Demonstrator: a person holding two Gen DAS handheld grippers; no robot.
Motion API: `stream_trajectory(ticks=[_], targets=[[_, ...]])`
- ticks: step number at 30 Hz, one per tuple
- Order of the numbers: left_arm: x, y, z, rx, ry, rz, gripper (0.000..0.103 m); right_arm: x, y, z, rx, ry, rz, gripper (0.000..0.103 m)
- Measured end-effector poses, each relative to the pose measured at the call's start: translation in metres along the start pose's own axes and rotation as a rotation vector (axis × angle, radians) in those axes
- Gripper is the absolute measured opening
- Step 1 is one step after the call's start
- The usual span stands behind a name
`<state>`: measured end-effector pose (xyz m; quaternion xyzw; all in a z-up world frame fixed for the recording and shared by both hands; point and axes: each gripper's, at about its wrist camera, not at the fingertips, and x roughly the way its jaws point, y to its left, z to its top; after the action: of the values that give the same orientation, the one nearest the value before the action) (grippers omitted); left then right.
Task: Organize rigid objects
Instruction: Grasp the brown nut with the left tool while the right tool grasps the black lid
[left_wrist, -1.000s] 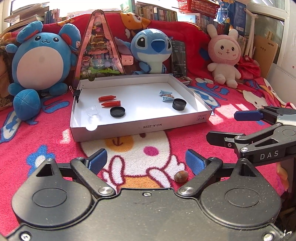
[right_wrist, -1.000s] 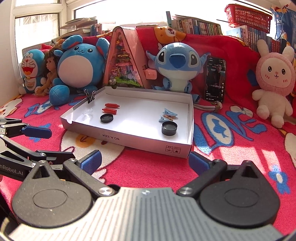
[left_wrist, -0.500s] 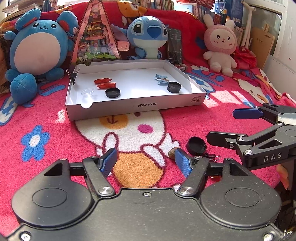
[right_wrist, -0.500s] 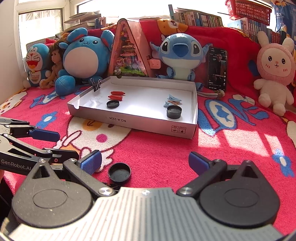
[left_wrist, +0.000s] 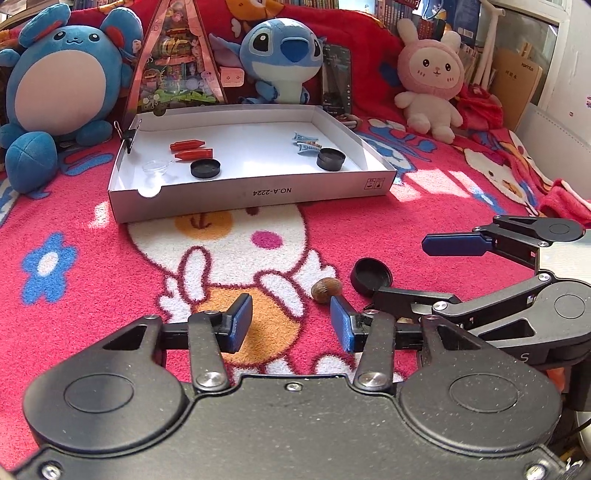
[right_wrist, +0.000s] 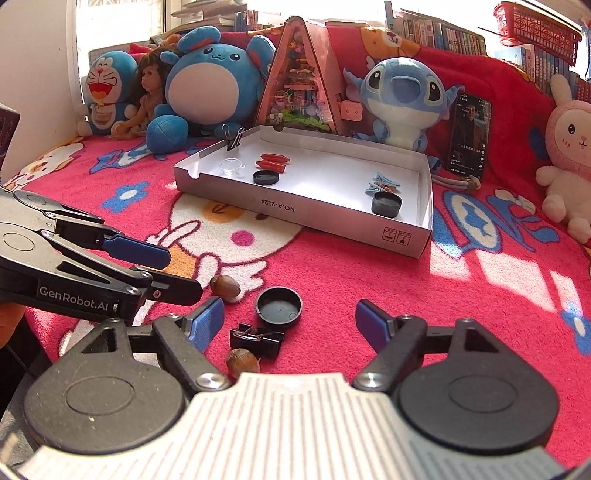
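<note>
The right gripper (right_wrist: 290, 319), jaws apart and just narrowing on nothing, is approaching the black cap (right_wrist: 279, 308); it should centre before clamping. The left gripper (left_wrist: 291, 323) is empty, jaws also narrowing.

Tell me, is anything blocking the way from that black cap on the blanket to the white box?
Nothing visible does. Between the black cap and the white box lies only bare blanket. The nut and binder clip sit off that path.

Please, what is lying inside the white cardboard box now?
Inside the white box: two red pieces, a clear round dish, a flat black cap, blue clips and a black cup. The front wall hides the nearest floor strip.
</note>
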<state>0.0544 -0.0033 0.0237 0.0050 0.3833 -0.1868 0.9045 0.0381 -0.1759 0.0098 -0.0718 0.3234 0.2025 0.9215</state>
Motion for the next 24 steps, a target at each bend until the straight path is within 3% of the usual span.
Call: stream_trajectory(ticks=[10, 16, 24], targets=[[0.001, 0.013, 0.000, -0.046, 0.003, 0.028, 0.041, 0.024, 0.002, 0.001, 0.013, 0.055, 0.008, 0.069], [0.001, 0.011, 0.000, -0.044, 0.002, 0.019, 0.041, 0.024, 0.000, -0.001, 0.041, 0.045, -0.011, 0.039], [0.006, -0.006, -0.001, -0.024, -0.005, -0.015, 0.041, 0.015, -0.013, 0.002, 0.093, 0.004, -0.046, 0.038]])
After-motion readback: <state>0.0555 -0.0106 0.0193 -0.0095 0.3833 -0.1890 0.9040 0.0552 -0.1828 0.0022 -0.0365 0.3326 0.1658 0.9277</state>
